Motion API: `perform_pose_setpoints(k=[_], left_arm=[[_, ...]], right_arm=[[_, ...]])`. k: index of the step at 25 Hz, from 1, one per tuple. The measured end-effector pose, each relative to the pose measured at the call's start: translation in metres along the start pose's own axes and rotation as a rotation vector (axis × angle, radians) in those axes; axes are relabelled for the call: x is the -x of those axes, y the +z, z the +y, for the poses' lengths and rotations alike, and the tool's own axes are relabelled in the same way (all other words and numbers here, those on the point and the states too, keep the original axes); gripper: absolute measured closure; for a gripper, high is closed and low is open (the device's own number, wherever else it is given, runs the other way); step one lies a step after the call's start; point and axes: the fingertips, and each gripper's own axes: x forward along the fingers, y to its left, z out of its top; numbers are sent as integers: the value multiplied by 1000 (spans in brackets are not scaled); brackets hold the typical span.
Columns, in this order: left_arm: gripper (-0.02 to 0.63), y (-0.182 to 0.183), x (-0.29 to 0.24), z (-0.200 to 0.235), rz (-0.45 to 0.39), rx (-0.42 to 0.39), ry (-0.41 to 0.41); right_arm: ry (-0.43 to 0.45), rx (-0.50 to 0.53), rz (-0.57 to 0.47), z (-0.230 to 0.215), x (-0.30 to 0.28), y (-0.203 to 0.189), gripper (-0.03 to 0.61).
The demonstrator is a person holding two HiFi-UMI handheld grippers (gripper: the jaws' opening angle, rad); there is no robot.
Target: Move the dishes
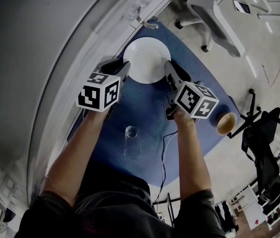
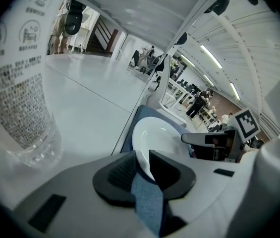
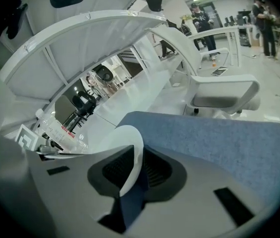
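Head view: left gripper and right gripper pinch opposite rims of the white plate, with a blue cloth under it. A glass stands nearer the person than the plate.

Left gripper view: the jaws are closed on the plate's rim in a shallow bite, so an uneven lift would likely tip the glossy plate out. A plastic bottle stands left of the plate.

Right gripper view: the jaws clamp the opposite rim. Beyond the plate, an office chair stands on a pale floor.

The plate looks smooth and glossy, the mat matt cloth.
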Motion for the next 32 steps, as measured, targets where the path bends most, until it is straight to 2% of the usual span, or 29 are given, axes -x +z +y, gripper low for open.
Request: perform_pose_setpoints(k=[6,12,32], left_arm=[[560,3,5,4,-30,40,2],[571,8,4,7,-88,51,19],[575,37,87,-73,-193,-88,14]], right_arm=[[39,-90,-21,0,4,0,540],[56,-104,-30,-2,2,-3,541],[85,-79,-182,39,106,26,543]])
